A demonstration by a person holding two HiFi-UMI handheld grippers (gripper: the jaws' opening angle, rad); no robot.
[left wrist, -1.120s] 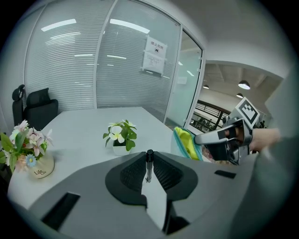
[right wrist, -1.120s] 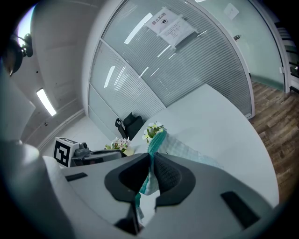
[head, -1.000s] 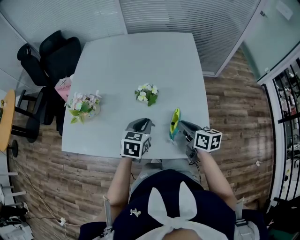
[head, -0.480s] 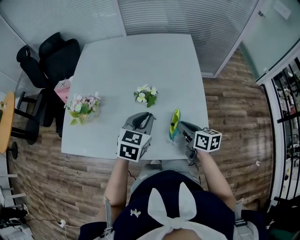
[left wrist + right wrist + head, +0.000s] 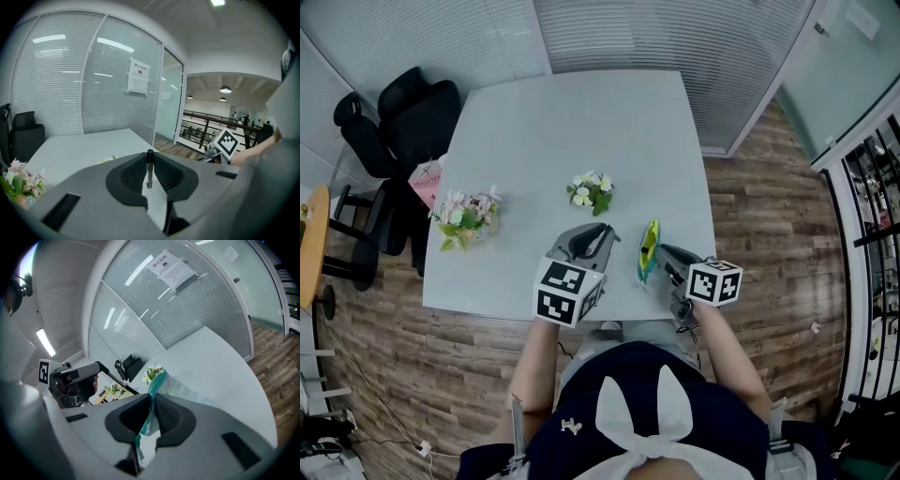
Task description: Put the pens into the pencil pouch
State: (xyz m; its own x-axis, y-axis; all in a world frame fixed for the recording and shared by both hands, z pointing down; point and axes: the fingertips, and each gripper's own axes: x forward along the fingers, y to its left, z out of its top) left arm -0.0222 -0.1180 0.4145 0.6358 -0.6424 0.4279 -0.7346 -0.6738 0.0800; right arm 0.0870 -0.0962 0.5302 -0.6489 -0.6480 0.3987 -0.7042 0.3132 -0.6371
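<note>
Just left of the soft, floppy pouch [image 5: 649, 248], which the right gripper [image 5: 664, 257] pinches upright by its rim at the table [image 5: 534, 131] edge, the left gripper [image 5: 603, 238] clamps a thin, stiff, probably slippery pen [image 5: 149, 166] near its end.

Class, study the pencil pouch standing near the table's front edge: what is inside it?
Nothing inside shows: the pencil pouch stands on edge, pinched by the right tongs, and its teal fabric covers the interior. One pen is plainly outside it, clamped in the left tongs.
</note>
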